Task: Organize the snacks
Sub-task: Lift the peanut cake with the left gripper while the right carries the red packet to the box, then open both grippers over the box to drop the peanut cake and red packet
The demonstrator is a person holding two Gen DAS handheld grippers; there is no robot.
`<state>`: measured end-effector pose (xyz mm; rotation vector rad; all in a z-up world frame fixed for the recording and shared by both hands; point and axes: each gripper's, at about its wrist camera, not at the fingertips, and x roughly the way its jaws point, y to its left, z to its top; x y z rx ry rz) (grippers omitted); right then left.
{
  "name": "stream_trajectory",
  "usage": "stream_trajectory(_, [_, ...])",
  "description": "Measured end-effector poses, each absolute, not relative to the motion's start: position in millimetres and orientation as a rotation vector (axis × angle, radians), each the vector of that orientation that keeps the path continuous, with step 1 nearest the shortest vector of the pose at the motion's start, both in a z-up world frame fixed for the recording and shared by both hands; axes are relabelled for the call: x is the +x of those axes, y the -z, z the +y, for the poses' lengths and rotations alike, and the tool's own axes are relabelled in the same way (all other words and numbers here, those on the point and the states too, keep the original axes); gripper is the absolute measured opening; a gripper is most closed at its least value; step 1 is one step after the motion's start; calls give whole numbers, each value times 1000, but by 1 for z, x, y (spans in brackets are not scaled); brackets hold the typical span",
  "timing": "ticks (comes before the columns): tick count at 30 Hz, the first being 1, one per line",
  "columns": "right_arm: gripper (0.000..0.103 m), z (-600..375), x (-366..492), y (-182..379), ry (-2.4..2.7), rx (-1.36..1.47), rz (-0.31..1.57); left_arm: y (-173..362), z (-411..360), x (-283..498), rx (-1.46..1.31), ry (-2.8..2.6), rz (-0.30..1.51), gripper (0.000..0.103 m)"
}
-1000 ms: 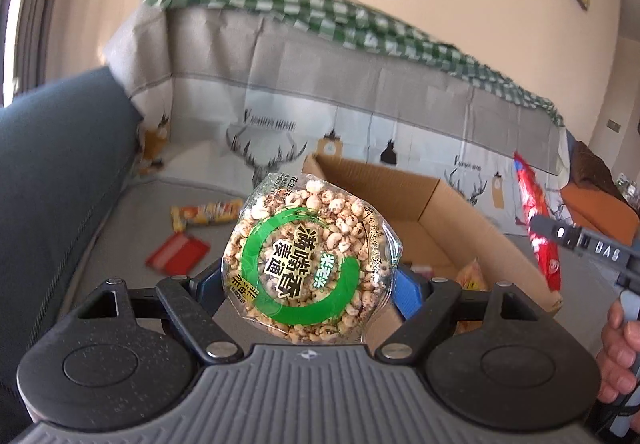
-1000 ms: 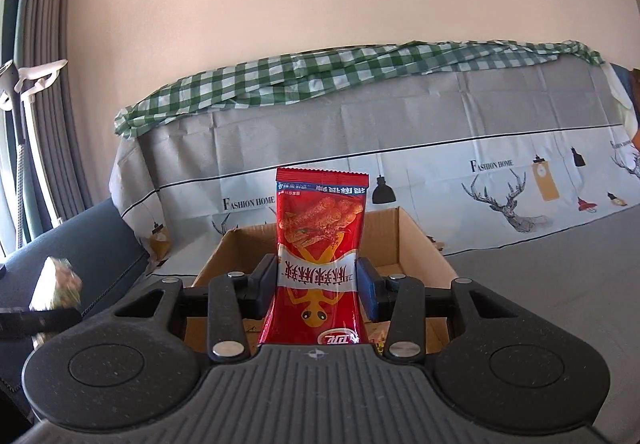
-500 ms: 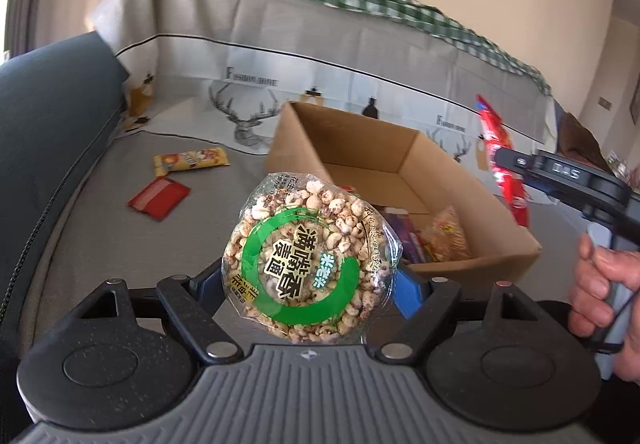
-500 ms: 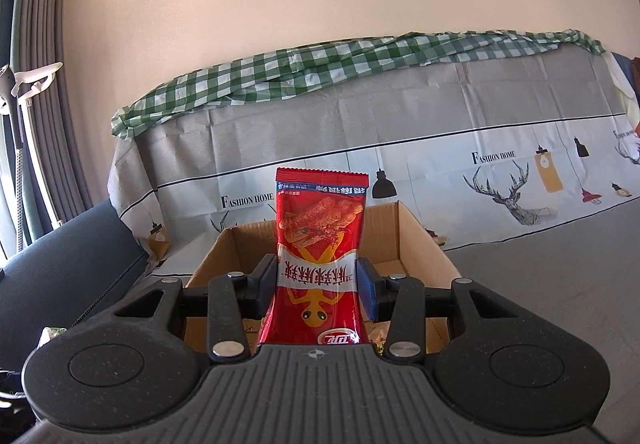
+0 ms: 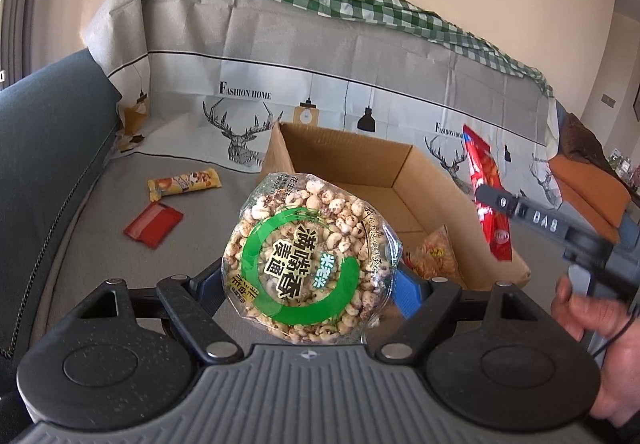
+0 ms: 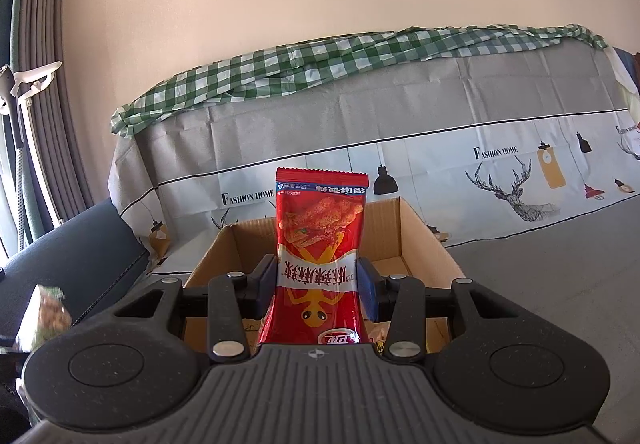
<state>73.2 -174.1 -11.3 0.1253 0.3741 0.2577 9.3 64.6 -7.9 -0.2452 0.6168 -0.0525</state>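
Puffed-grain cake pack [image 5: 310, 262]: sitting in the lower centre of the left wrist view, a round disc facing the camera, so no long axis to speak of; its printed text is running tilted, top toward the upper left.
Left gripper [image 5: 310, 284]: holding the pack wide, blue pads pressing on its two edges.
Red snack packet [image 6: 318, 264]: standing upright at the centre of the right wrist view, long axis vertical, crimped top edge pointing up, print upside down.
Right gripper [image 6: 318, 282]: clamping the packet narrowly at its waist.
Cardboard box [image 5: 404, 164]: lying open just beyond both packs, other snacks already showing inside.
Slip risk: the pack's clear film is looking slick and is gripped only at the rim, so it may be rotating or sliding out if tilted.
Collision risk: both grippers are aiming at the same box; the person's hand [image 5: 592, 328] at lower right is crowding the left one.
Leftovers: yellow bar [image 5: 184, 183] and red wrapper [image 5: 154, 224] are waiting on the grey cover, centre left.
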Motion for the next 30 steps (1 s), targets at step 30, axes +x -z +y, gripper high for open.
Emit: stream_trajectory(30, [45, -172, 78, 13, -246, 154, 398, -25, 24, 78, -236, 84, 596, 86])
